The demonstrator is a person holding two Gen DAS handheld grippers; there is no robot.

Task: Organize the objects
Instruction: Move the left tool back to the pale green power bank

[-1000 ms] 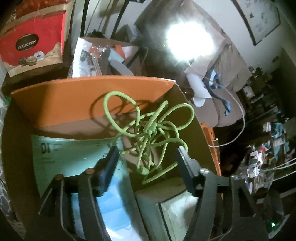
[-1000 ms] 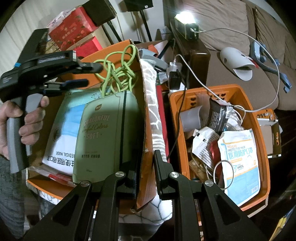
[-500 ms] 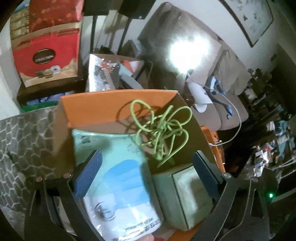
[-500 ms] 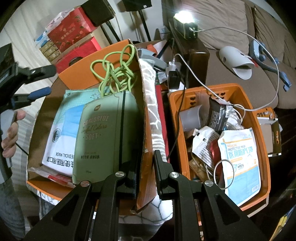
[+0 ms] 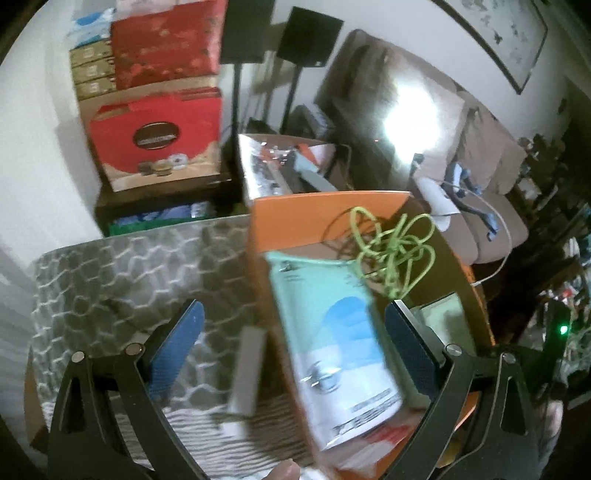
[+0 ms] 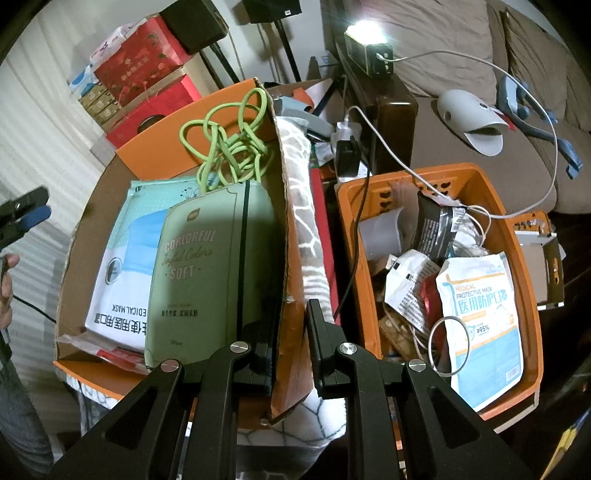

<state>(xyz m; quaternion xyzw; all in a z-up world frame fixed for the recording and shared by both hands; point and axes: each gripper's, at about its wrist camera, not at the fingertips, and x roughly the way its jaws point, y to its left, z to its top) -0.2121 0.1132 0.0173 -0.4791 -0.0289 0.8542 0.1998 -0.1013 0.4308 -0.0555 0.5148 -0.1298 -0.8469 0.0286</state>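
An orange cardboard box [image 6: 155,146] holds a tangled green cable [image 6: 229,144], a blue-and-white medical mask pack [image 6: 122,266] and a green "SOFT" tissue pack [image 6: 210,273]. My right gripper [image 6: 291,332] is shut on the box's right wall [image 6: 286,236]. My left gripper [image 5: 291,336] is open and empty, held above and left of the box [image 5: 325,218]; the cable [image 5: 391,254] and mask pack [image 5: 340,339] show between its fingers. It also shows at the left edge of the right wrist view [image 6: 26,214].
An orange plastic basket [image 6: 517,236] to the right holds a mask pack, wrappers and cables. A patterned grey cloth [image 5: 122,280] lies left of the box. Red gift boxes [image 5: 159,144] stand behind. A lamp [image 6: 365,33], white cables and a sofa are at the back right.
My left gripper has let go of the green cable, opened wide and drawn back up and to the left of the box. The cable now lies in the box. My right gripper has not moved.
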